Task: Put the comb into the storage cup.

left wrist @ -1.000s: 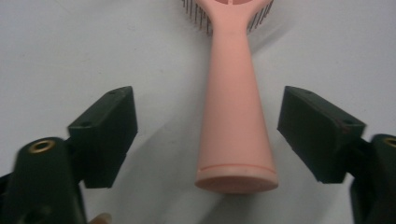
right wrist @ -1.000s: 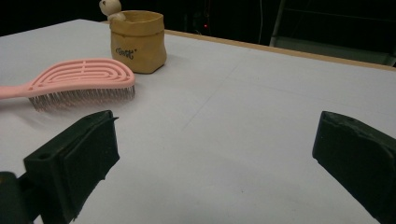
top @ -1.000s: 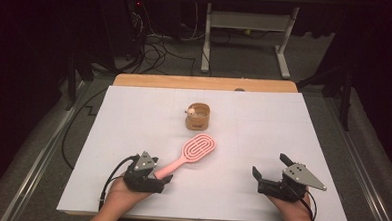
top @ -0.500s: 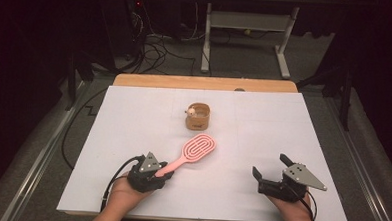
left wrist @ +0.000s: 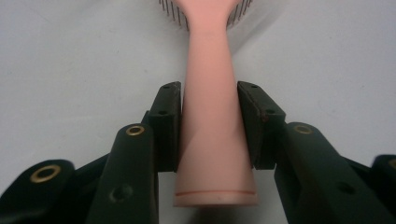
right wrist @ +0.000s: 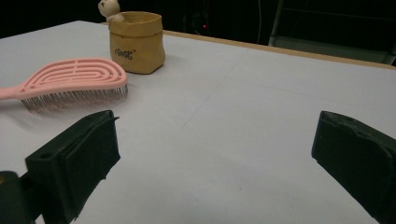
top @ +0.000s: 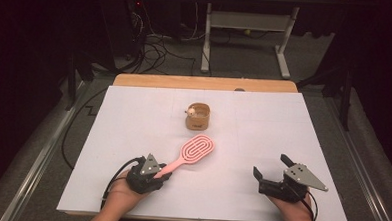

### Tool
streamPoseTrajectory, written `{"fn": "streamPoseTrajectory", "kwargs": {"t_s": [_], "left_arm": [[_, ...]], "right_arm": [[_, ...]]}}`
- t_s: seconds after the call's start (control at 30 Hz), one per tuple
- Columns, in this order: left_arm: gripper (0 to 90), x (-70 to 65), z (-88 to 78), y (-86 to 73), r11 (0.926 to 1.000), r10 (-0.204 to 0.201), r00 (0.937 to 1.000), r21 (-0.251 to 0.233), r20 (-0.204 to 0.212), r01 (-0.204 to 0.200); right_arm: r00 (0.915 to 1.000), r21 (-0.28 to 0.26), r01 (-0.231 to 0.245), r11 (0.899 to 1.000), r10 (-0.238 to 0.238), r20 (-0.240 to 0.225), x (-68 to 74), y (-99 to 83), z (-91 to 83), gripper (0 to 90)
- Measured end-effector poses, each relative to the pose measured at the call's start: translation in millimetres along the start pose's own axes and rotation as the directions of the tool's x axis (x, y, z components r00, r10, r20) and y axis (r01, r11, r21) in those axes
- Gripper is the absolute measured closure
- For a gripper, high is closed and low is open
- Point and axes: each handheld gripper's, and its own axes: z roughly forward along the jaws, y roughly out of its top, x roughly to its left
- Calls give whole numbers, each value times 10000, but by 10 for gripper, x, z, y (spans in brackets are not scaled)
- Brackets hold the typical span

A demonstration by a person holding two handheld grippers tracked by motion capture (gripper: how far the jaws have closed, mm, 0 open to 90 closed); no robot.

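Pink hairbrush handle clamped in left gripper, long axis running toward, apparently, the paper pot; right gripper open, farther.

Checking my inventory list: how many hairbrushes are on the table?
1. The pink hairbrush lies near the table's middle, in front of the tan pot, its handle clamped in the left gripper.

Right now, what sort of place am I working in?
Likely a lab or recording studio, not a home: a white sheet covers the wooden table, dark curtains ring it, and loose cables trail on the grey floor behind. On the sheet lie a pink brush and a small tan pot.
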Motion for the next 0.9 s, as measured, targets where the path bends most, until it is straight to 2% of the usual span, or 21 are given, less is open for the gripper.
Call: {"fn": "streamPoseTrajectory", "kwargs": {"t_s": [0.23, 0.27, 0.43, 0.6, 0.9], "left_arm": [[609, 134, -119, -119, 9990, -453, 9985, -29, 319, 454], [610, 142, -142, -128, 9990, -450, 9982, -33, 404, 452], [610, 128, -207, -207, 9998, -171, 9995, 69, 261, 170], [609, 143, -362, -349, 9997, -205, 9995, 154, 240, 201], [609, 167, -463, -493, 9994, -307, 9993, 188, 214, 303]], "right_arm": [[10000, -22, -33, 10000, 33, -63, -24, -6, -17, 13], [10000, -32, -10, 10000, 10, -69, -29, -7, -19, 13], [10000, -85, -49, 10000, 48, -73, -37, -1, -43, 14], [10000, -176, -87, 9998, 86, -42, -49, 3, -49, 20], [10000, -178, 15, 9998, -16, -71, -21, 5, -37, 20]]}}
